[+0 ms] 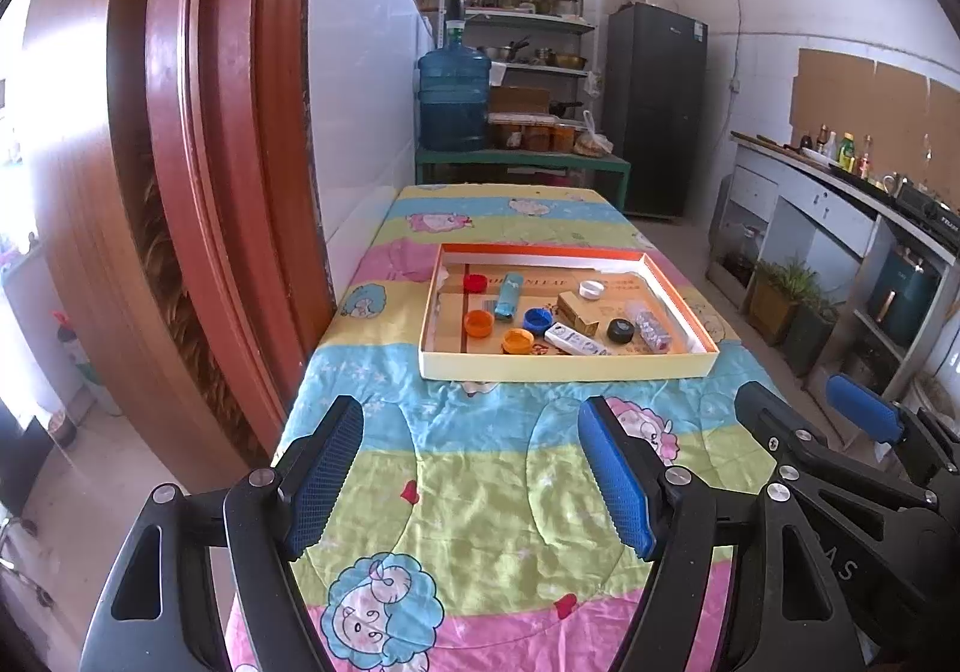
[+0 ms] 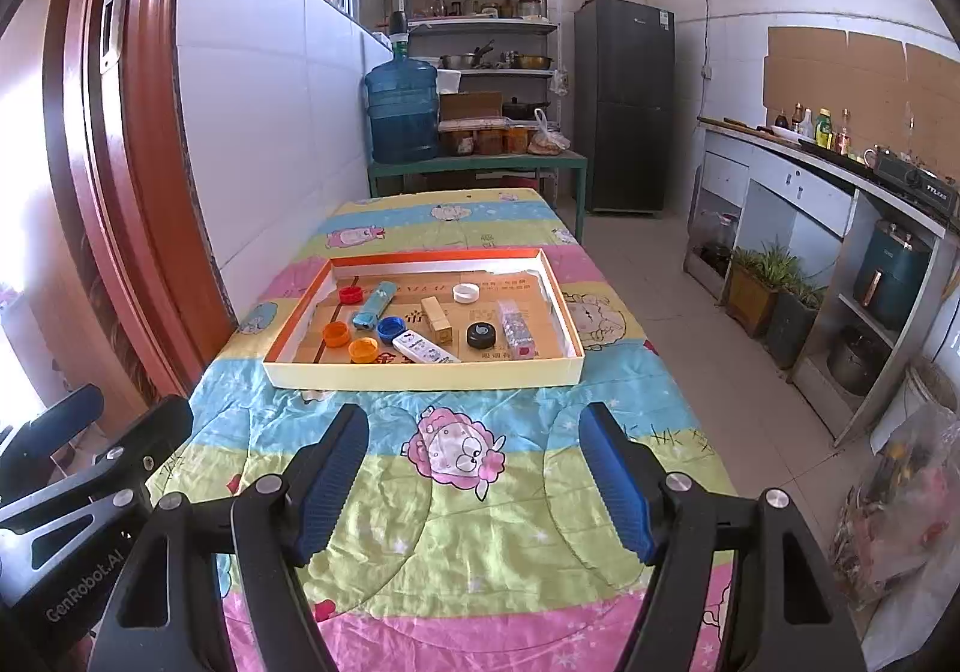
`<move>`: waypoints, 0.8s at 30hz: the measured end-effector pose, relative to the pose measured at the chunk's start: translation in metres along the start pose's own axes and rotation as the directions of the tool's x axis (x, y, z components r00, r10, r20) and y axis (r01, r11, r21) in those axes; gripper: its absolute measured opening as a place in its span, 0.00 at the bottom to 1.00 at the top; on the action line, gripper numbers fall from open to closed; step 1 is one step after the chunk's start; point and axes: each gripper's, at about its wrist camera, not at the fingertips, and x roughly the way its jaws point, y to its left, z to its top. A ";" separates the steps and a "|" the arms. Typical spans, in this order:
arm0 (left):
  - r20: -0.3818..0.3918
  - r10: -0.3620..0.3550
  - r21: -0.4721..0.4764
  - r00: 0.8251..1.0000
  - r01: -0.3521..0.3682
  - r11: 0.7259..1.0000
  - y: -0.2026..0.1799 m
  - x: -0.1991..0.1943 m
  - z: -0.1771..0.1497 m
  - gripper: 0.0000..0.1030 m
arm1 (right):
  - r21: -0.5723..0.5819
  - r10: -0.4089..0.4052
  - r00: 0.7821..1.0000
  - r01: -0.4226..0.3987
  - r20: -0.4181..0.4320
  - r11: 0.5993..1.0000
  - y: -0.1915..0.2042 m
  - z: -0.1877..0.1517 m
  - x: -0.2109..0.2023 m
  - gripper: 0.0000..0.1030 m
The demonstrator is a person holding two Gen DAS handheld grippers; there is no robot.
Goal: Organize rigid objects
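Both tools hang short of the shallow cream cardboard tray with orange inner walls, which lies on the cartoon-print quilted cloth; the left gripper and right gripper each have their blue pads spread wide, holding nothing. Inside the tray, from its left wall rightward, lie a red cap, two orange caps, a blue cap, a white printed box, a black cap and a clear plastic box. I judge the approach should go over the tray's low near wall, then descend on one piece where the gaps are widest, towards the right.

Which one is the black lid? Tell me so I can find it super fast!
Look at the shallow cardboard tray on the colourful cartoon blanket. Go towards its right end: the black lid lies between the tan box and the clear packet. It is the only black cap; the others are red, orange, blue or white.
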 end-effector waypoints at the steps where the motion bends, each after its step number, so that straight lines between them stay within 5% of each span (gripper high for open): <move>1: 0.000 0.000 0.000 1.000 0.000 1.000 0.000 0.000 0.000 0.74 | 0.001 0.001 1.000 -0.001 -0.002 1.000 0.000 0.000 0.001 0.70; 24: -0.017 0.011 -0.012 1.000 -0.011 1.000 0.000 0.005 -0.002 0.74 | -0.006 0.012 1.000 -0.012 -0.025 1.000 0.001 -0.005 0.010 0.70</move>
